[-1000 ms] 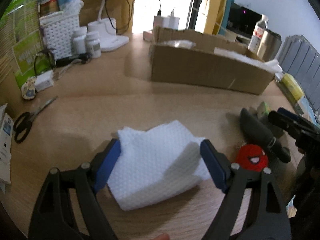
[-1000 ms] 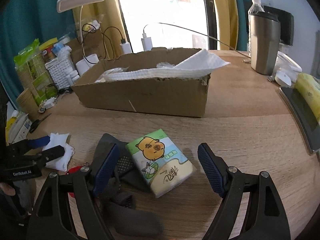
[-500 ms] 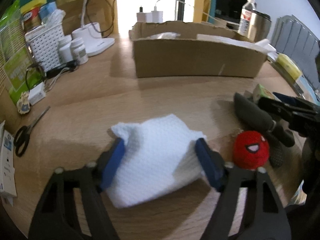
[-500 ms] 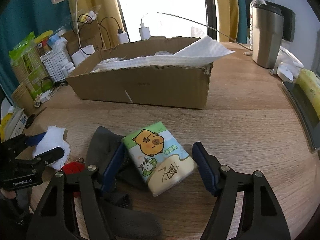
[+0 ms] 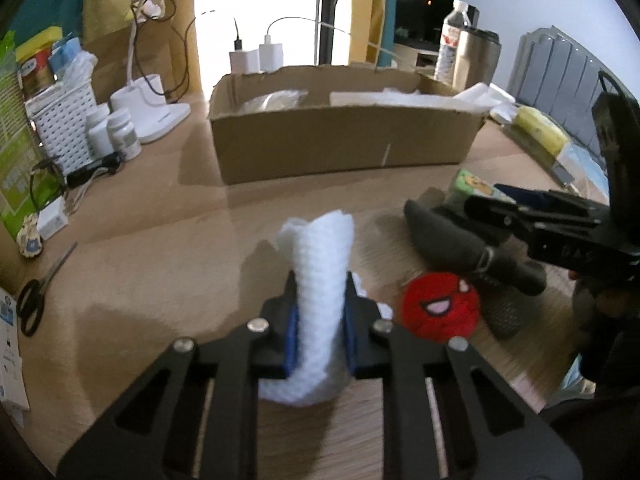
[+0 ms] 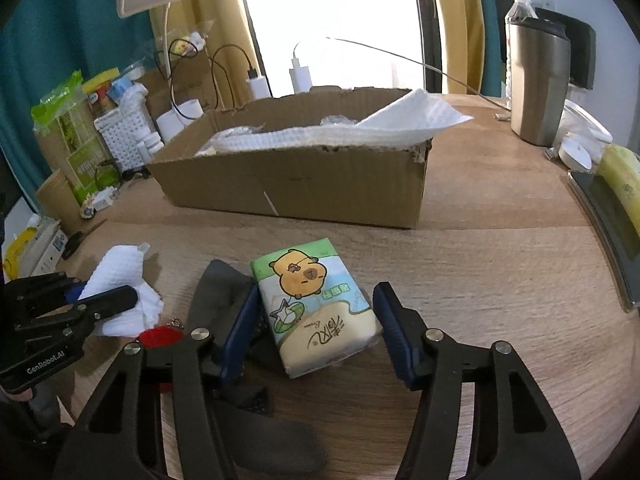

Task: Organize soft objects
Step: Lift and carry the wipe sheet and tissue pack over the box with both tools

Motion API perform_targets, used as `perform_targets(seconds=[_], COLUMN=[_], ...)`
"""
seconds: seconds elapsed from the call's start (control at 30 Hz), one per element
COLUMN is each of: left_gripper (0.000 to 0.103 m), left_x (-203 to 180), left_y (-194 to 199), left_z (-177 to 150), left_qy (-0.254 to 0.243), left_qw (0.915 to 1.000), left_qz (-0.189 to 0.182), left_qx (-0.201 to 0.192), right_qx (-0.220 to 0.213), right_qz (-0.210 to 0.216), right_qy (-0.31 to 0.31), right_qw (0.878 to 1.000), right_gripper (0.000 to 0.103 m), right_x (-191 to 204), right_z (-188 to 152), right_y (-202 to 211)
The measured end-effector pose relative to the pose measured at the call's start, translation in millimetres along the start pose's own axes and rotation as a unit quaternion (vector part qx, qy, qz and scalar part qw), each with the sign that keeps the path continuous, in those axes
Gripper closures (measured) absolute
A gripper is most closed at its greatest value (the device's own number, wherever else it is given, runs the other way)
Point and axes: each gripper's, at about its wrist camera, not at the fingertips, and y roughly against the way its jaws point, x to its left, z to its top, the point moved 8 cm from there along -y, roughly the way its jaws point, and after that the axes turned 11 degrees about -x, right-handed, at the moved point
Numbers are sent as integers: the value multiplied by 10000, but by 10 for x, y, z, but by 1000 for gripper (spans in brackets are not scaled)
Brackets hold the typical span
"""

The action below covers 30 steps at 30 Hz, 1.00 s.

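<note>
Jaws on our left gripper (image 5: 319, 326) have just closed on the white cloth (image 5: 320, 280) above the desk (image 5: 160, 272); our right gripper (image 6: 316, 330), jaws closing, straddles the tissue pack (image 6: 316, 304), not yet pinched.

Both grippers: black slotted frames w/ silver screws at pivots, blue pads on inner finger faces. Left gripper (image 5: 319, 332), right gripper (image 6: 316, 328). White "GenRobot.AI" txt on left gripper's side in right wrist view. Dark sleeve far right, prob., blurry.
</note>
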Motion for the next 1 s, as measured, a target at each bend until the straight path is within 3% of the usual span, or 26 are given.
perform_targets(seconds=[1.0], left_gripper=[85], left_x=[-44], left_y=[203], left_z=[711], left_qy=[183], left_qw=[9965], left_qz=[-458], left_qx=[-677], right_qx=[-550], right_qz=[225], right_qy=[163], right_qw=[9981], right_gripper=[42], right_x=[134], right_z=[517], right_y=[298])
